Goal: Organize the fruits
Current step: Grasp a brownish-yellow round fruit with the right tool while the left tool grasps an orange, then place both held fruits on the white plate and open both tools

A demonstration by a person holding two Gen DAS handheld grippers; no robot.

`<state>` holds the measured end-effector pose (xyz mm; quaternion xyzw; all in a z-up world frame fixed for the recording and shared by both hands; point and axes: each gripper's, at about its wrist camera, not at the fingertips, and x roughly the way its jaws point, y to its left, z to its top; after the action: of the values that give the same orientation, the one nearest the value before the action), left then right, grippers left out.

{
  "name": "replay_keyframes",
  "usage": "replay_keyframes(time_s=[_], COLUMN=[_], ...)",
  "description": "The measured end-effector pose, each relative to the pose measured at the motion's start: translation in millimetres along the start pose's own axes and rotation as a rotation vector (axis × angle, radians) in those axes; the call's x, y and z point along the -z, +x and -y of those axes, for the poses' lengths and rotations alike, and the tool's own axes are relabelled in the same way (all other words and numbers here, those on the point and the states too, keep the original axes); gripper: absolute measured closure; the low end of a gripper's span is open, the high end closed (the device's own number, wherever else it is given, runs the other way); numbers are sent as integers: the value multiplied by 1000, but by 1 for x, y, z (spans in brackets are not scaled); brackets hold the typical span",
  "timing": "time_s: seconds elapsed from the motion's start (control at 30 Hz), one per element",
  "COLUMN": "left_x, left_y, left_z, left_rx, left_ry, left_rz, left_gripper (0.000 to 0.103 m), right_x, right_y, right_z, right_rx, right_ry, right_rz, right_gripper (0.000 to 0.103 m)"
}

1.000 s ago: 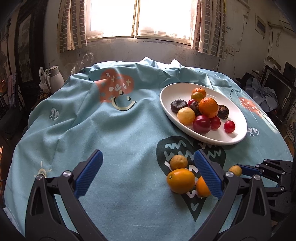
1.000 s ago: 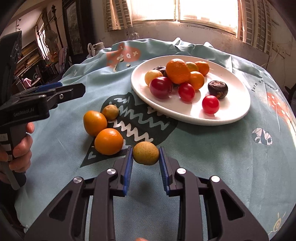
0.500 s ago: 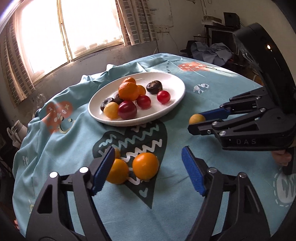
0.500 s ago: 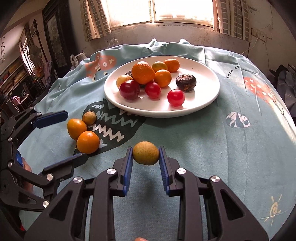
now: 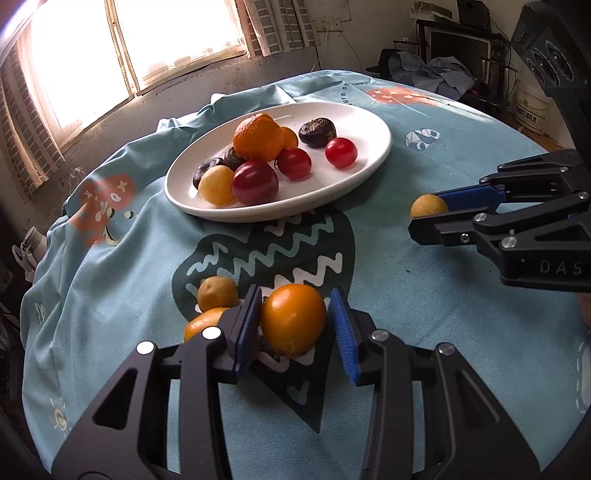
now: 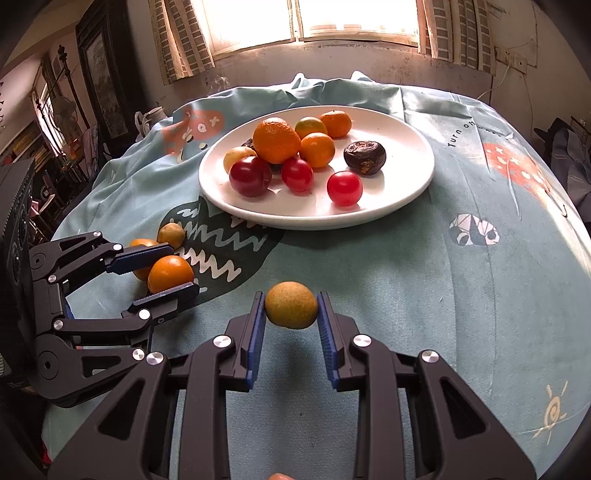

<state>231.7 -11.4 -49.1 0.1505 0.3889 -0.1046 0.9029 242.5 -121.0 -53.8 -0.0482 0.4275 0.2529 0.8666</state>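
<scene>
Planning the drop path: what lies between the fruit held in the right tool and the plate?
Only bare tablecloth. In the right wrist view, nothing sits between the held fruit in the right tool and the plate.

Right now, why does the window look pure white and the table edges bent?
Left wrist view: the window is overexposed daylight, blown to white. Right wrist view: same glare at the window; the white plate shines, fruits cast soft shadows. Both views: the fisheye lens curves the tablecloth and darkens the corners.
</scene>
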Motion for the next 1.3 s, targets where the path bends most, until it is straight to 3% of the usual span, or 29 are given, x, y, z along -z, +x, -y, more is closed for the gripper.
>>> replay_keyframes(time_s=[0.17, 0.33, 0.57, 0.73, 0.93, 1.07, 1.3], left_x=[3, 5, 1, -5, -12, -18, -69], left_y=[-1, 1, -2, -20, -49, -58, -25], left_z=[8, 23, 33, 29, -18, -42, -59], left_rx=[-26, -114, -137, -38, 113, 160, 113], left_ry=[41, 92, 53, -22, -232, -298, -300], left_rz=[-5, -14, -23, 24, 87, 110, 110], left_gripper=[63, 65, 68, 68, 68, 68, 68], right_x=[0, 0, -3, -7, -6, -12, -51], right_y=[0, 0, -9, -15, -13, -12, 1], right_z=[0, 0, 6, 16, 14, 6, 20], right_rx=[-2, -1, -11, -28, -118, -180, -91], right_ry=[0, 2, 23, 63, 80, 63, 77], right_rz=[-2, -1, 25, 48, 32, 36, 171], right_gripper=[74, 74, 74, 74, 74, 74, 74])
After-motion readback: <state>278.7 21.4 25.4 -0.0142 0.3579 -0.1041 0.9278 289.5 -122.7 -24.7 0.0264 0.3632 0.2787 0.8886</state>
